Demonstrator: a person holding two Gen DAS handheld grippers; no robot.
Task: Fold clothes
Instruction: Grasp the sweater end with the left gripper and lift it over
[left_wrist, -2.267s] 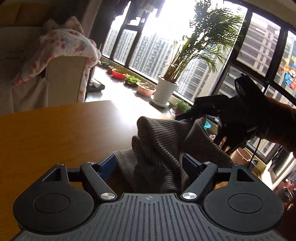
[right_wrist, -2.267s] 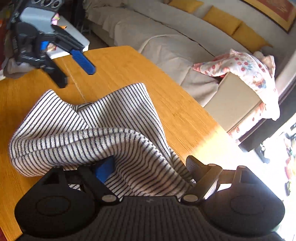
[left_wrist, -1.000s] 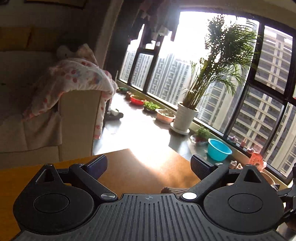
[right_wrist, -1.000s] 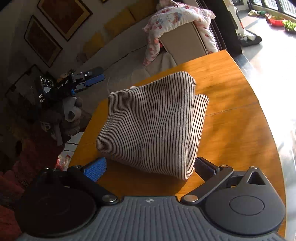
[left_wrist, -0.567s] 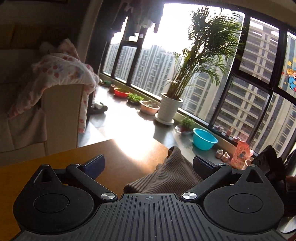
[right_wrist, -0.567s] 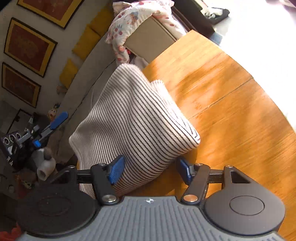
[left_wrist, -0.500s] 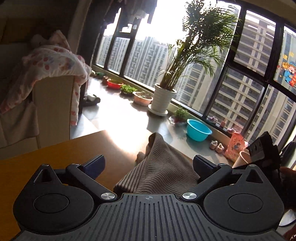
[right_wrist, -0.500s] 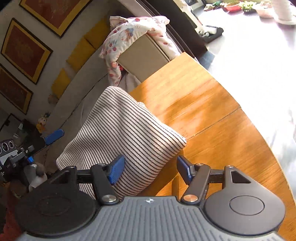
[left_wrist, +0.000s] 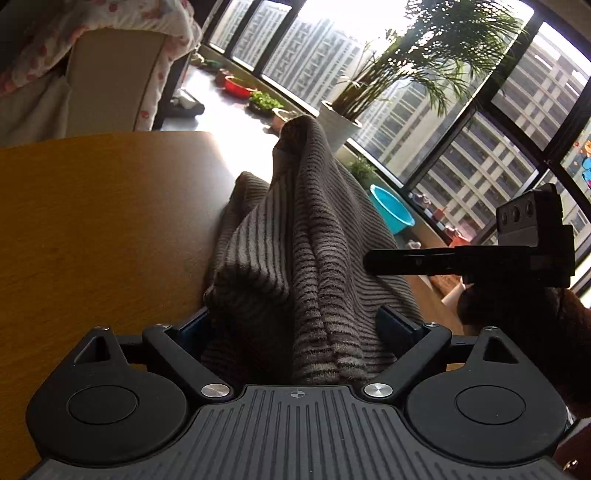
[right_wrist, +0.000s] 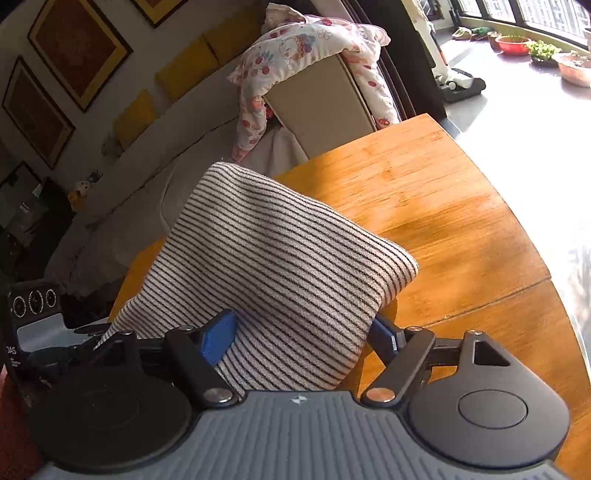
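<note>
striped garment: 1 (folded) | grippers: 2 | table: 1

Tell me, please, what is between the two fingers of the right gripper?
In the right wrist view, the folded striped garment fills the gap between the fingers of the right gripper. It rests on the wooden table, and nothing else lies between them.

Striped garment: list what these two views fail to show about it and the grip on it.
- Left wrist view: the striped garment covers the left gripper finger pads, so contact is unseen.
- Right wrist view: cloth fills the right gripper; its right pad is mostly hidden.
- Both views: the garment's lower edge is cut off by the gripper bodies.
- Garment type and fold count: unclear, bunched.
</note>
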